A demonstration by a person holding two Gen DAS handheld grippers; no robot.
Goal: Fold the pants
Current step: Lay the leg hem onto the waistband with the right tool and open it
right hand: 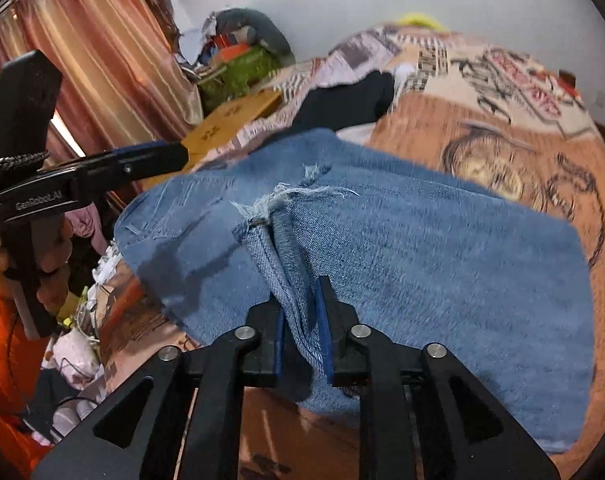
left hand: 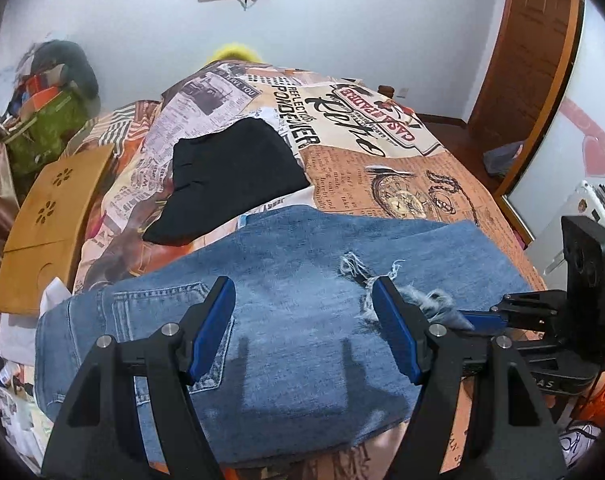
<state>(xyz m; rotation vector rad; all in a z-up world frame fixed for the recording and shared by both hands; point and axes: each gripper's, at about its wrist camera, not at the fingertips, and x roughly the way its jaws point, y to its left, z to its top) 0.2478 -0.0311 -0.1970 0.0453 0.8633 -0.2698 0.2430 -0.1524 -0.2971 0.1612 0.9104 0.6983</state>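
Note:
Blue denim pants (left hand: 302, 264) lie folded across the printed bedspread (left hand: 422, 168), frayed hems on top and a back pocket at the left. My left gripper (left hand: 304, 292) hovers open over them, nothing between its blue pads. In the right wrist view a raised ridge of the pants (right hand: 422, 260) runs between the jaws of my right gripper (right hand: 302, 308), which stand slightly apart, so the denim sits loose. The right gripper (left hand: 480, 318) also shows at the frayed hem on the pants' right side. The left gripper (right hand: 170, 154) appears at the far left, held by a hand (right hand: 50, 264).
A black garment (left hand: 230, 176) lies on the bed beyond the pants. A wooden lap tray (left hand: 50, 216) leans at the bed's left edge, with a pile of bags (left hand: 50, 128) behind it. Curtains (right hand: 102, 60) hang on the left, and a wooden door (left hand: 530, 40) stands at the right.

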